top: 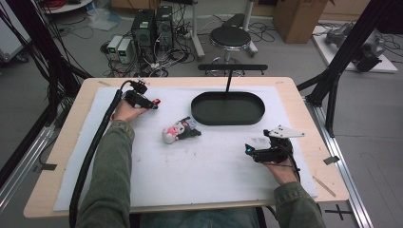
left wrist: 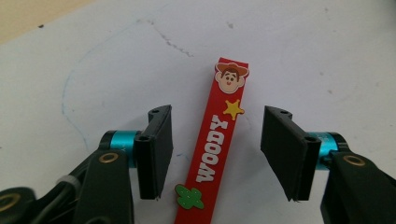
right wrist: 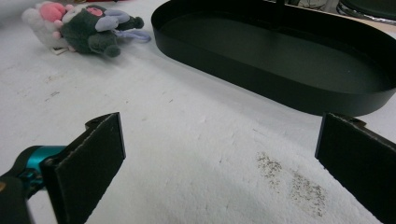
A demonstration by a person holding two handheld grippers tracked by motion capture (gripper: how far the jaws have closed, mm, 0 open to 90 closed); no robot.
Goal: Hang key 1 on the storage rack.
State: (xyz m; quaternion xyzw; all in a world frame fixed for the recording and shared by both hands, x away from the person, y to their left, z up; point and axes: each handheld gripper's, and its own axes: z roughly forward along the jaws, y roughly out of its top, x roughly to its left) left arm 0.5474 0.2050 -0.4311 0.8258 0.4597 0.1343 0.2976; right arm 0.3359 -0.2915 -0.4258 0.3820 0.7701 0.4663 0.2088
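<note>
- Your left gripper (left wrist: 215, 151) straddles the red strap (left wrist: 215, 144) reading "WOODY"; its jaws stand apart from it, not yet pressing.
- Your right gripper (right wrist: 219, 158) hangs released above the white mat (right wrist: 187, 140).

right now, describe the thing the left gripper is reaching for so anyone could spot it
On the white mat, left of the black oval tray, the left gripper straddles a flat red strap. It reads WOODY, with a cowboy face, star and cactus, unlike the plush toy.
</note>
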